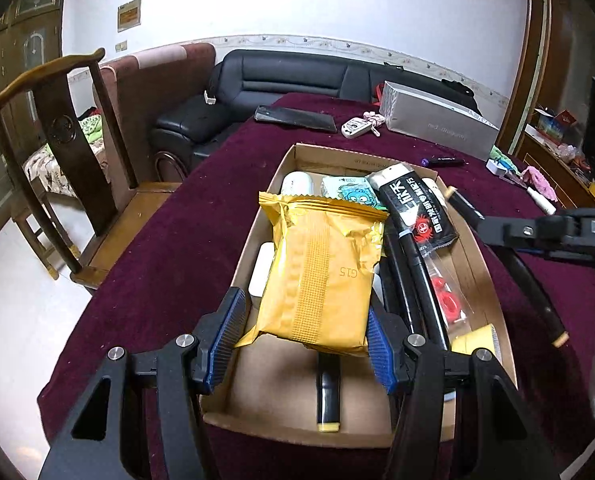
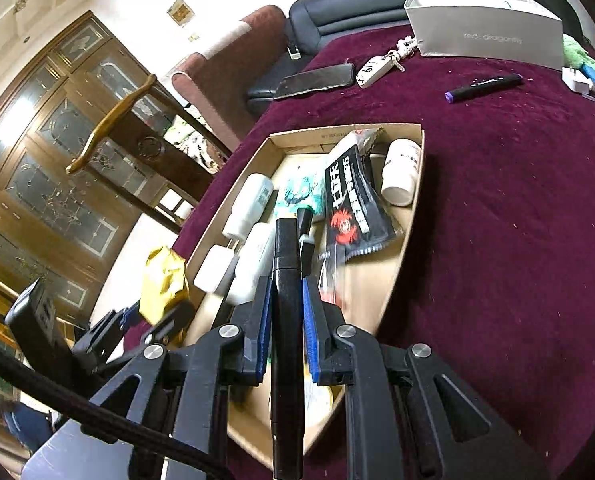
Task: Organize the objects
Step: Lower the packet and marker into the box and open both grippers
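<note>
My left gripper (image 1: 303, 322) is shut on a yellow foil snack packet (image 1: 321, 268), held above an open cardboard box (image 1: 297, 430) on the maroon tablecloth. In the right wrist view the same packet (image 2: 163, 280) shows at the lower left, beside the box (image 2: 411, 224). My right gripper (image 2: 286, 288) is shut on a black marker pen (image 2: 286, 340) that points over the box's near end. From the left wrist view, the right gripper (image 1: 497, 236) reaches in from the right edge with the pen (image 1: 537, 292) slanting across the box's right wall.
The box holds white bottles (image 2: 245, 204), a black packet with a red crab (image 2: 349, 208), a tissue pack and more pens. On the cloth beyond lie a purple-capped marker (image 2: 483, 86), a key fob (image 2: 373, 70), a phone (image 2: 315, 80) and a silver carton (image 2: 485, 36). A wooden chair (image 1: 57, 120) stands left.
</note>
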`<state>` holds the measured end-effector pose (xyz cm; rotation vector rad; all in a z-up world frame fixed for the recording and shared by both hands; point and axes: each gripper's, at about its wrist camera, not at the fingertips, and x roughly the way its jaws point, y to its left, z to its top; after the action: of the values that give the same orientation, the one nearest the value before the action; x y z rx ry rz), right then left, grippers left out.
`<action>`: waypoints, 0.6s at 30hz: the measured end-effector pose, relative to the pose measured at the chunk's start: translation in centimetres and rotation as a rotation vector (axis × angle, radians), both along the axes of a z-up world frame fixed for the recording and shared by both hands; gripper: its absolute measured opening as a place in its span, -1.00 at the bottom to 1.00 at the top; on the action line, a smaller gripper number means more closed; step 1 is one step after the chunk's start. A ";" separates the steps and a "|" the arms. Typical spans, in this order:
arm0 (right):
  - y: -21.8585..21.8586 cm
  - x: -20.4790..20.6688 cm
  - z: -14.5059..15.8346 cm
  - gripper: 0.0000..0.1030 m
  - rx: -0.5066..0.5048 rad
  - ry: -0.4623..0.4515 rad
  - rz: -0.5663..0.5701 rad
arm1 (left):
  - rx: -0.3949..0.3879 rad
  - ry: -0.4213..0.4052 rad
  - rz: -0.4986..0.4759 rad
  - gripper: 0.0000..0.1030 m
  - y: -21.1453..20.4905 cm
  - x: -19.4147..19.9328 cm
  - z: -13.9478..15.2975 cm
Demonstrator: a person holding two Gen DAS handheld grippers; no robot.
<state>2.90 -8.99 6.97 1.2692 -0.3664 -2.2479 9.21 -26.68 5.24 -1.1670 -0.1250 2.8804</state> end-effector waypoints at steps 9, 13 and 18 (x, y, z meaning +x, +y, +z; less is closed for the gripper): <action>-1.6 -3.0 -2.0 -0.75 0.132 0.013 -0.037 | 0.004 -0.022 -0.019 0.01 0.5 -1.8 -1.0; -2.1 -3.6 -2.4 -0.75 0.184 0.031 -0.043 | 0.018 -0.032 -0.008 0.02 0.2 -2.1 -1.4; -2.5 -3.8 -3.0 -0.75 0.233 0.051 -0.053 | 0.023 -0.028 0.007 0.03 -0.1 -2.1 -1.5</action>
<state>-0.89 -11.45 3.98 1.3266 -0.1226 -2.4183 7.12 -26.74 3.77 -1.2053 -0.1628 2.8619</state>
